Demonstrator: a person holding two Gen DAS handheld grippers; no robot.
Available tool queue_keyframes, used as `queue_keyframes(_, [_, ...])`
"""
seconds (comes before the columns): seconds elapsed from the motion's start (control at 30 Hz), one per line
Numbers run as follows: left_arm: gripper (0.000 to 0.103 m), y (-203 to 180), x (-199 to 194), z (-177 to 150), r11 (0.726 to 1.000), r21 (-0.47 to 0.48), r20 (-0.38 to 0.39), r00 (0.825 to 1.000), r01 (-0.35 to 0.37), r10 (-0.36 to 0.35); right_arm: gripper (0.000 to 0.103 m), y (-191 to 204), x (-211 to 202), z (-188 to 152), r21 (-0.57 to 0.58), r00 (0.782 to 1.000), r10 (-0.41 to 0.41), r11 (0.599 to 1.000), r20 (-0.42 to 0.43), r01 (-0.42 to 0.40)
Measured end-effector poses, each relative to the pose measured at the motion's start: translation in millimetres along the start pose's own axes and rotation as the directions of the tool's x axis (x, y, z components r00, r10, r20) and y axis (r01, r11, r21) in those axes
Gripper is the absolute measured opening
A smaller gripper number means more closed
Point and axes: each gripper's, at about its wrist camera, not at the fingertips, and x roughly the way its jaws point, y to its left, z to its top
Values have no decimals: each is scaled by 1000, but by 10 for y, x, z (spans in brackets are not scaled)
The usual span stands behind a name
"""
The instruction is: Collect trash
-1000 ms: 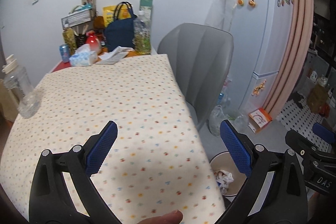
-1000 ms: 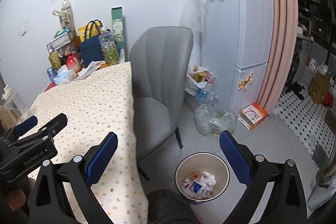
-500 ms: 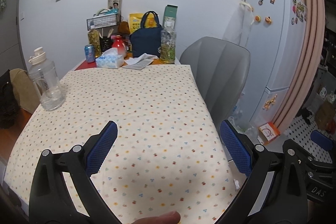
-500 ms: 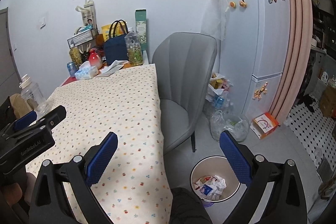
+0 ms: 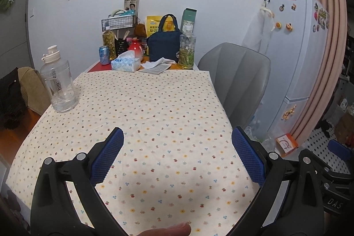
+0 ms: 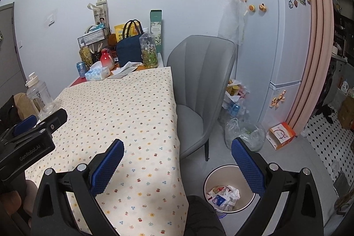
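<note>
Holding both claws spread and empty, left claw (image 5: 177,156) and right claw (image 6: 177,157), we scan the tabletop (image 5: 154,107). Collected trash sits in the bin (image 6: 230,171) on the floor beside it.

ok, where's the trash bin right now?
The trash bin shows only in the right wrist view, on the floor at lower right, beside the table's near corner and just in front of the grey chair, with crumpled wrappers inside.
</note>
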Motion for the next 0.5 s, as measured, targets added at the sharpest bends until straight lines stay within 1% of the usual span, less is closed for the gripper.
queue_keyframes(0.5, [97, 65, 36, -27, 1000, -18, -3, 1000, -7, 7, 95, 69, 21, -5, -9, 1000, -1, 1000, -1, 1])
